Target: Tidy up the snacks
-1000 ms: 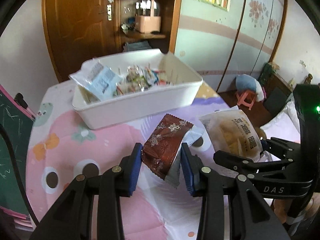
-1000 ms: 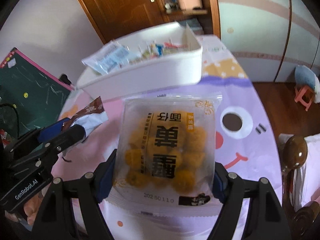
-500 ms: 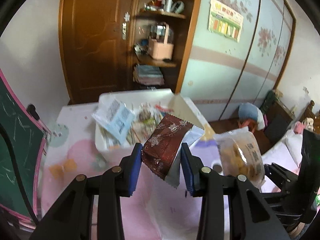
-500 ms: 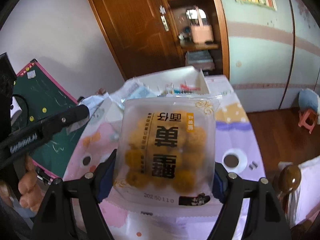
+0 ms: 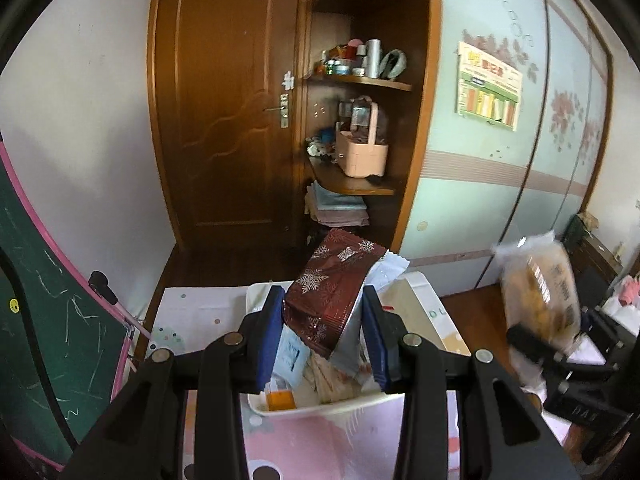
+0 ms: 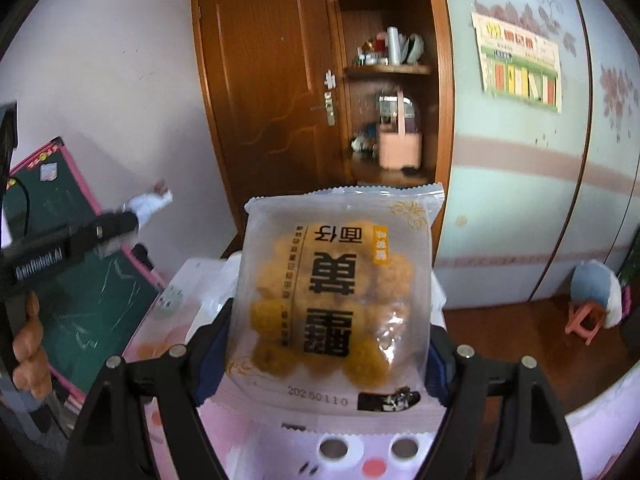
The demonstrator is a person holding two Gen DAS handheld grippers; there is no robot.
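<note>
Maroon snowflake packet (image 5: 334,302) clamped in left gripper (image 5: 324,336), clear pastry bag (image 6: 332,300) in right gripper (image 6: 326,344)

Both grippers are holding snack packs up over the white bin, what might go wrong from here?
1. The brown snowflake packet sits tilted in the left gripper, gripped low; it may slip out.
2. The white bin already holds packets, so new ones could slide off.
3. The wide clear pack hides the bin from the right gripper.

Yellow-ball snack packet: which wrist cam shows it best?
Right wrist: the yellow-ball snack packet faces the lens, print legible, clamped in the right gripper. Left wrist catches it only blurred at the edge.
</note>
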